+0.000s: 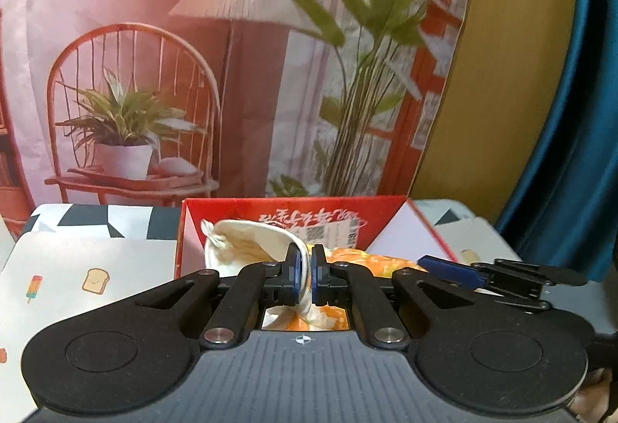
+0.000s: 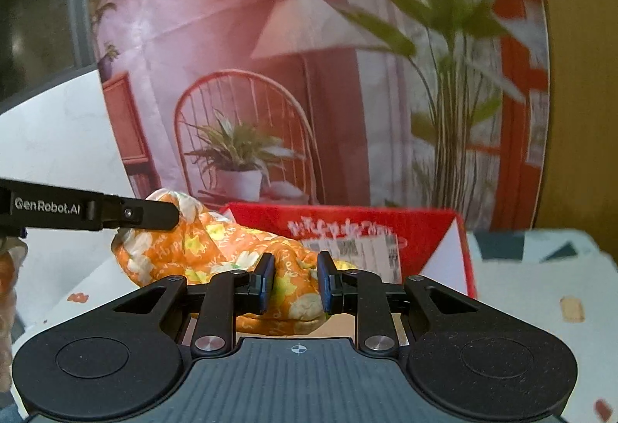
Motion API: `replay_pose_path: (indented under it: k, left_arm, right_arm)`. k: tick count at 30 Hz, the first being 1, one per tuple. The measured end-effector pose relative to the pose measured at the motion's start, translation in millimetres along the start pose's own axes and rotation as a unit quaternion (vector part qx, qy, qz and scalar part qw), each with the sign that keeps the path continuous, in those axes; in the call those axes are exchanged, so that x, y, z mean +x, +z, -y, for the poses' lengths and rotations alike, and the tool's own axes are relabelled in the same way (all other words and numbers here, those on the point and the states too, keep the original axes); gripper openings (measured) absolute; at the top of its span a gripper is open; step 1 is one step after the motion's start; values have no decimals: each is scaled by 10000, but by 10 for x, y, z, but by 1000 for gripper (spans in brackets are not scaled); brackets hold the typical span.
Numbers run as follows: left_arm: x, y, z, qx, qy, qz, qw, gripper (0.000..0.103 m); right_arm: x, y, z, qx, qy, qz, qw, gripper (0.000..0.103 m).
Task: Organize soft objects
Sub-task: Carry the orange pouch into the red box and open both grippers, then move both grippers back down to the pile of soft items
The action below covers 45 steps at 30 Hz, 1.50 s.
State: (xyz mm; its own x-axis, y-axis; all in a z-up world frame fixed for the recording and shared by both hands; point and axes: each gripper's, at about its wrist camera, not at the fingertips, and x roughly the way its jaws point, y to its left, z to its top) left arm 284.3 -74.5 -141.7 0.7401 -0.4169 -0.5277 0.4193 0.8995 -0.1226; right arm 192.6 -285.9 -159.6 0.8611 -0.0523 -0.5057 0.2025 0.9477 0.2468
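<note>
Orange floral padded cloth item (image 2: 216, 249), printed with white and yellow flowers, lies across the near edge of the open red cardboard box (image 2: 425, 230) at centre frame in the right wrist view. Its lower fold sits between the fingers of the right gripper (image 2: 295, 284), whose jaws are partly closed and pinching that fabric. The upper left end of the cloth item is raised, and the black arm of the left gripper (image 2: 150, 216) crosses in from the left edge of that frame and touches it there.

In the left wrist view the left gripper (image 1: 305, 274) is pressed together on a cream-white fabric strip (image 1: 247, 241) that runs up from between its blue pads and curls toward the left inside the box. The orange cloth shows just below and to the right of those pads. A blue-tipped finger of the right gripper enters at the right of that frame.

The box stands on a table covered with a white cloth printed with small toast and ice-lolly motifs (image 1: 92, 280). A printed backdrop of a chair, lamp and plants (image 1: 231, 75) fills the upper part of both views.
</note>
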Motion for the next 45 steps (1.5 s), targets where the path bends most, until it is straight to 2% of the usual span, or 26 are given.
replay_pose_path:
  k: [10, 13, 15, 17, 19, 21, 23, 25, 27, 33, 41, 45]
  left_arm:
    - [461, -53, 44, 95, 126, -223, 9996, 7]
    - [590, -87, 33, 162, 122, -406, 9990, 9]
    - [661, -105, -48, -18, 69, -625, 9980, 14]
    - [665, -119, -139, -208, -2, -658, 9976, 15]
    - [613, -130, -209, -350, -64, -608, 9975, 16]
    - [558, -140, -248, -394, -104, -562, 9976, 25]
    - [494, -143, -262, -468, -78, -497, 9976, 43]
    - [411, -153, -294, -614, -176, -449, 9969, 50]
    - [318, -170, -316, -698, -274, -416, 9963, 50]
    - [-16, -254, -237, -459, -230, -196, 9985, 50]
    - [-564, -542, -198, -206, 169, 381, 9989, 50]
    - [-822, -766, -202, -219, 314, 519, 9979, 50]
  right_arm:
    - [256, -171, 240, 38, -246, -175, 9995, 22]
    - [319, -197, 304, 135, -267, -294, 9991, 22]
    - [365, -220, 338, 198, -259, -448, 9985, 24]
    - [390, -254, 361, 217, -296, -559, 9978, 27]
    - [372, -286, 341, 143, -340, -578, 9976, 28]
    - [338, -298, 315, 120, -283, -580, 9978, 30]
    - [311, -311, 279, 99, -250, -601, 9978, 32]
    - [274, -323, 238, 71, -234, -616, 9978, 32]
    - [233, -317, 211, 52, -190, -604, 9980, 32]
    - [6, -345, 134, 3, -188, -431, 9989, 33]
    - [-450, -455, 103, 222, -305, 32, 9993, 33]
    - [-751, -607, 35, 307, -395, 385, 9980, 33]
